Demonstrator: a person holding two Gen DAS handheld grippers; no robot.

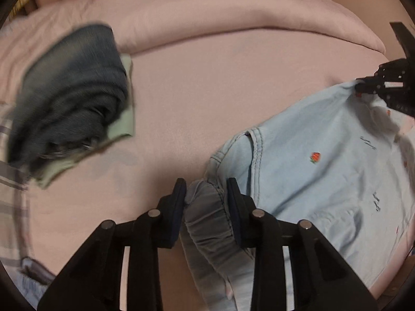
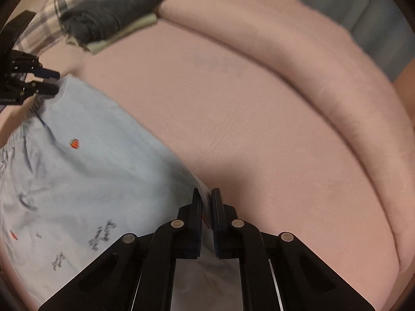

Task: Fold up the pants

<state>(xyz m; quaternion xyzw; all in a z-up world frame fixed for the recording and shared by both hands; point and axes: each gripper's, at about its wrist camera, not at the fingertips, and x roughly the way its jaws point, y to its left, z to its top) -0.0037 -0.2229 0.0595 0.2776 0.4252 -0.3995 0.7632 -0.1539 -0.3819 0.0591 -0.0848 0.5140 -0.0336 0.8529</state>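
Observation:
Light blue denim pants [image 1: 324, 160] with small red embroidered marks and dark lettering lie spread over a pink bed sheet [image 1: 197, 98]. My left gripper [image 1: 206, 189] is shut on a bunched elastic edge of the pants. My right gripper [image 2: 206, 199] is shut on another thin edge of the same pants [image 2: 77, 181]. Each gripper shows in the other's view: the right one [image 1: 363, 85] at the far right, the left one [image 2: 52, 83] at the far left, both holding the cloth.
A folded dark denim garment [image 1: 72, 93] sits on a pale green folded cloth [image 1: 124, 119] at the left, also in the right wrist view [image 2: 111, 7]. A plaid cloth [image 2: 62, 2] lies beside it. A rolled pink quilt [image 2: 311, 64] runs along the back.

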